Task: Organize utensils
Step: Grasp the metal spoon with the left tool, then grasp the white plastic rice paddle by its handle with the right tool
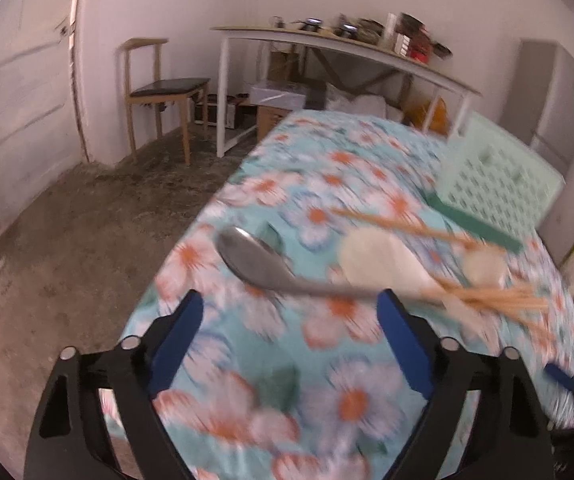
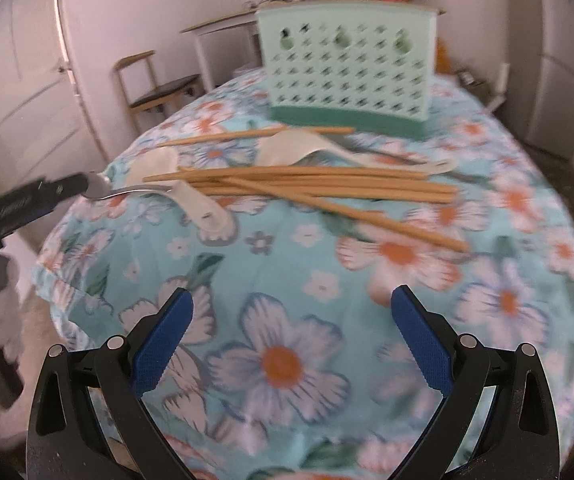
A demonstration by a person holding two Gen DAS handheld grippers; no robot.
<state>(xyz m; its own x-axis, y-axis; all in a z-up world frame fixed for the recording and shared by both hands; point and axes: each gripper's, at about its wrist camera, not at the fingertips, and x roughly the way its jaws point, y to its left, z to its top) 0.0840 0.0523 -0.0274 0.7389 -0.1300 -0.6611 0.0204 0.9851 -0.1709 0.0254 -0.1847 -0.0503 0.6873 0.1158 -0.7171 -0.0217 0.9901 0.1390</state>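
Several utensils lie loose on the flowered table, waiting for the mint caddy (image 2: pixel 347 68).

One metal spoon (image 1: pixel 255 264) lies nearest the left claw (image 1: pixel 289 312), whose blue pads are spread apart with nothing between them; the spoon's thin handle runs just past the claw's right pad. It looks stiff, light and slick, so I would pinch across the handle near its middle, not the rounded bowl. The right claw (image 2: pixel 289 312) is also spread and empty, hovering over bare cloth, well short of the heap. The wooden chopsticks (image 2: pixel 327 188) lie crossed in a loose bundle; they are light, rigid and apt to roll, so take one at mid-length. Two white ladle-like spoons (image 2: pixel 207 208) lie tangled with them and probably feel smooth; grip the flat handle. The soft cloth may bunch under the fingertips.
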